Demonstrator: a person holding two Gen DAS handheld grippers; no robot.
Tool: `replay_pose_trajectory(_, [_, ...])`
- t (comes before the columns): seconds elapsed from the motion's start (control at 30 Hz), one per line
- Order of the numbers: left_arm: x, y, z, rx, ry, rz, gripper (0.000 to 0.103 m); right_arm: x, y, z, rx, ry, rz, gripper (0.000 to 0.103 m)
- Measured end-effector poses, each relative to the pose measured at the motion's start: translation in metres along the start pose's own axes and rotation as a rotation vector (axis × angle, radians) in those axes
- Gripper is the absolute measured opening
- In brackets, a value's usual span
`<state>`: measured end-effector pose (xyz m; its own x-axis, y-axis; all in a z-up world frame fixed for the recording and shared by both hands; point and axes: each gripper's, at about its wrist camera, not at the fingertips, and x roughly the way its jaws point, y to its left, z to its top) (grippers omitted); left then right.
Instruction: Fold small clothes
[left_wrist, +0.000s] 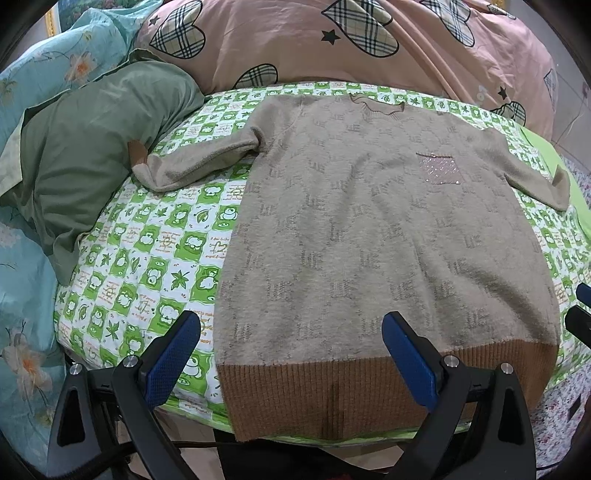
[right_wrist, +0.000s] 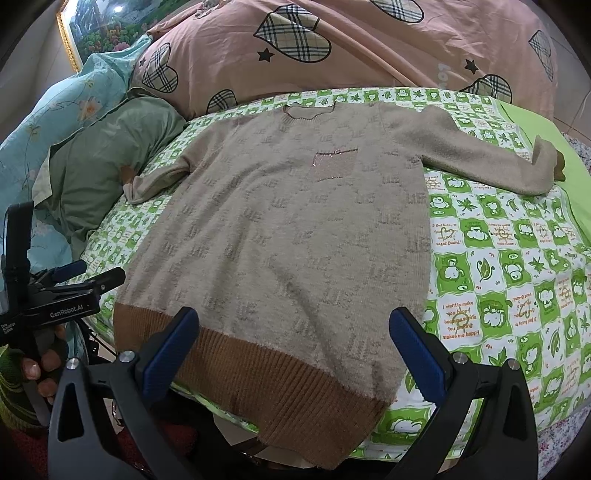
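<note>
Between both spread, empty pairs of fingers (left_wrist: 291, 354) (right_wrist: 295, 350) lies the sweater (left_wrist: 369, 229) hem, its length running away from them.

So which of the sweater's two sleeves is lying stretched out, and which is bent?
The sleeve on the pocket side of the sweater lies stretched out across the green checked cover. The other sleeve, toward the green cloth, bends downward at the elbow.
</note>
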<state>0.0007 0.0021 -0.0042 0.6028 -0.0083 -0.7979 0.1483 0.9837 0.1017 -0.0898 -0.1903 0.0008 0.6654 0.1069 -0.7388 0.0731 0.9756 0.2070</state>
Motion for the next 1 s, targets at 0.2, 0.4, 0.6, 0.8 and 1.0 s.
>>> replay_pose_trajectory(0.2, [0.001,0.001,0.0,-0.006,-0.006,-0.012,0.099,-0.001,-0.002,0.001,0.006,-0.004,0.006,0.103])
replay_pose_trajectory(0.4, [0.008,0.002,0.0,-0.002,0.024,-0.015,0.099,0.0,-0.007,0.001,0.018,0.0,0.004,0.103])
replay_pose_trajectory(0.6, [0.015,0.003,0.003,-0.023,0.051,-0.055,0.099,0.002,-0.016,0.002,0.029,-0.011,-0.01,0.103])
replay_pose_trajectory(0.8, [0.024,0.001,0.01,-0.019,0.054,-0.055,0.099,0.006,-0.029,0.004,0.098,-0.001,0.035,0.103])
replay_pose_trajectory(1.0, [0.036,-0.005,0.017,0.0,0.082,-0.056,0.099,0.007,-0.059,0.005,0.211,-0.016,0.087,0.103])
